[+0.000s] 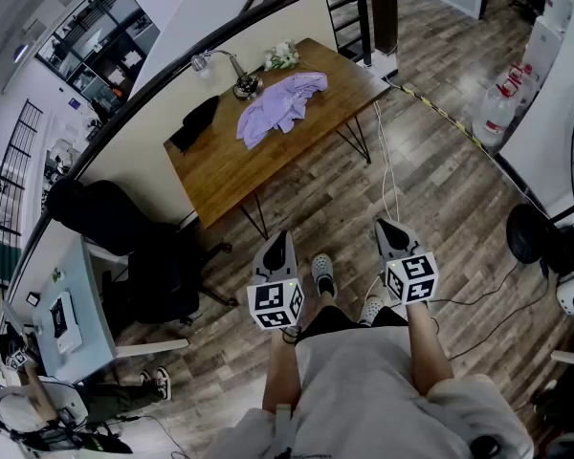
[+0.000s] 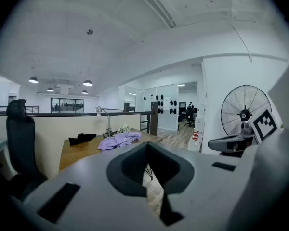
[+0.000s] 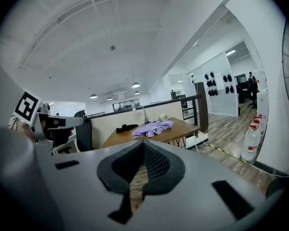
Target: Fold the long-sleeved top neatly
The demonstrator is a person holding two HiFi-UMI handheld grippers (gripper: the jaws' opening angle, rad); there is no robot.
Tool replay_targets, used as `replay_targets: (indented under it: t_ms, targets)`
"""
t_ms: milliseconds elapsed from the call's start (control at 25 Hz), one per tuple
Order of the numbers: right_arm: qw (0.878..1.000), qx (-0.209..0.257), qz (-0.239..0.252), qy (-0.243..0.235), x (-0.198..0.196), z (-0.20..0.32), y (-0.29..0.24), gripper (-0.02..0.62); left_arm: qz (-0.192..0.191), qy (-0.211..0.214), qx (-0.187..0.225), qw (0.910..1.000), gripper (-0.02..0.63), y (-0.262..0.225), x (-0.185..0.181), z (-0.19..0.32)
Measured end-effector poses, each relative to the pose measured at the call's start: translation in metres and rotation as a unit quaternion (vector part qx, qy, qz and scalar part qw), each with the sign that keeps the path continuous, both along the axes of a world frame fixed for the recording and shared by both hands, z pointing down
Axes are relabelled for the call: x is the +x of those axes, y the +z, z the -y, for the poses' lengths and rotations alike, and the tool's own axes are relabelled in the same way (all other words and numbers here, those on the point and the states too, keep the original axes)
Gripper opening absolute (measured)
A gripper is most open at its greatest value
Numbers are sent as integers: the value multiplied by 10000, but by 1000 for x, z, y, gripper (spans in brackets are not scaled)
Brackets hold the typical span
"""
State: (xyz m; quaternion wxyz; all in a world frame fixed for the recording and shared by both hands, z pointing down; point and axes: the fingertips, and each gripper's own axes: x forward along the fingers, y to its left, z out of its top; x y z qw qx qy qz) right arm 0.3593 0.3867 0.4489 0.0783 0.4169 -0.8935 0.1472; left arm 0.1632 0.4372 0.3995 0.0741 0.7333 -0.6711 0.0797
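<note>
Both tongs are held low in the frame in the head view, well apart from the work. The left tongs (image 1: 278, 247) sit at lower centre and the right tongs (image 1: 392, 229) just to their right, both over the plank floor (image 1: 430, 170). Each pair is clenched, jaws pressed together on nothing but themselves, as each gripper view shows. The lilac long-sleeved top (image 1: 279, 106) lies crumpled in a loose heap on the far right part of the wooden surface (image 1: 225, 170), in the upper middle of the head view. A black cloth (image 1: 193, 122) lies to its left, and a desk lamp (image 1: 237, 76) stands just beyond it. A black office chair (image 1: 124, 223) stands at the left.
</note>
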Motion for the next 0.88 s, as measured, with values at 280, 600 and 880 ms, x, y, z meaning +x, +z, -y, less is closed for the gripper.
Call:
replay_targets:
  t_ms: [280,600,880]
  targets:
    - [9998,103,166,77,-3,3,-7,5,24,138,-51,9999,21,2,1,3]
    - [9999,97,89,101,-10,13,1,31,-410,267,-94,9988,28,12,-6,14]
    - [9975,-152,650,-238,-42,32,7,84,-391,100,-161,9991,135,13,-39,31]
